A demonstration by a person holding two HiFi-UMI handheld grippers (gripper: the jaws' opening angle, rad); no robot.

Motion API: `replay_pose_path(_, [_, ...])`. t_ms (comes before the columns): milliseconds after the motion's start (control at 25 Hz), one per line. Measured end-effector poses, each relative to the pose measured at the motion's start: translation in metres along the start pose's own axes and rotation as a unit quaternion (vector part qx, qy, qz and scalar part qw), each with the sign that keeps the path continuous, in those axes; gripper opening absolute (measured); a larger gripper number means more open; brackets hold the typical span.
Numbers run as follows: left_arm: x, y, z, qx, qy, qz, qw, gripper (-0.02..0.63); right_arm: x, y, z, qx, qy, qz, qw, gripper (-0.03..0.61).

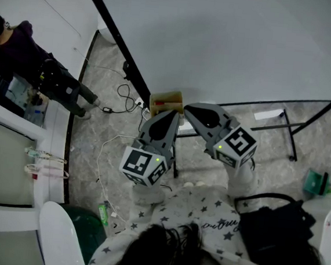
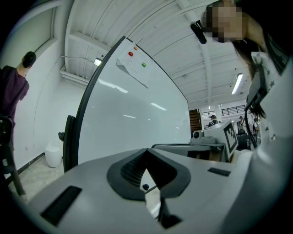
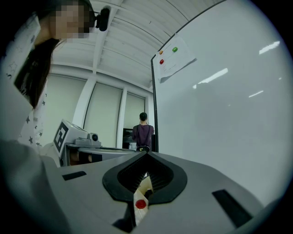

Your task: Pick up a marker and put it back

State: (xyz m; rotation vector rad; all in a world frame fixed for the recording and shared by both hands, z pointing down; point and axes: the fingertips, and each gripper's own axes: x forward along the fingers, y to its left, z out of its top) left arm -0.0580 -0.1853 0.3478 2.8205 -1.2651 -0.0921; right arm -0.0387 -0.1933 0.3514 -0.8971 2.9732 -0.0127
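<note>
At the far left of the head view, a person in a purple top (image 1: 18,56) stands well apart from the work. Black and white cables (image 1: 122,96) lie on the grey floor between that person and the whiteboard (image 1: 232,42), which fills the upper part of the view.

At the foot of the whiteboard stands a small cardboard box (image 1: 172,94). A red marker (image 1: 159,103) lies in it (only a short red piece of it shows). The left gripper (image 1: 168,116) is held just below the box, with its tip near the box edge. In the left gripper view, its jaws are brought almost together, so that only a thin slit is left between the black pads (image 2: 132,169). Nothing is gripped, and only floor shows through the slit.

The right gripper (image 1: 194,109) is just to the right of the box, beside the left gripper. Its jaws are also nearly closed on nothing. Through the slit in the right gripper view, a cream surface with a small red spot (image 3: 140,204) shows behind the jaws.

High on the whiteboard, a sheet of paper (image 3: 176,59) is held by coloured magnets (image 3: 175,49). At the right of the head view, a black bag (image 1: 273,227) lies next to the holder of the grippers.
</note>
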Motion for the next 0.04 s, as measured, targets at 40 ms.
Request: replay_pose_path(40, [0.0001, 0.0002, -0.0001, 0.0, 0.0, 0.0, 1.0, 0.002, 0.0002, 0.0, 0.0004, 0.001, 0.0, 0.0, 1.0, 0.005])
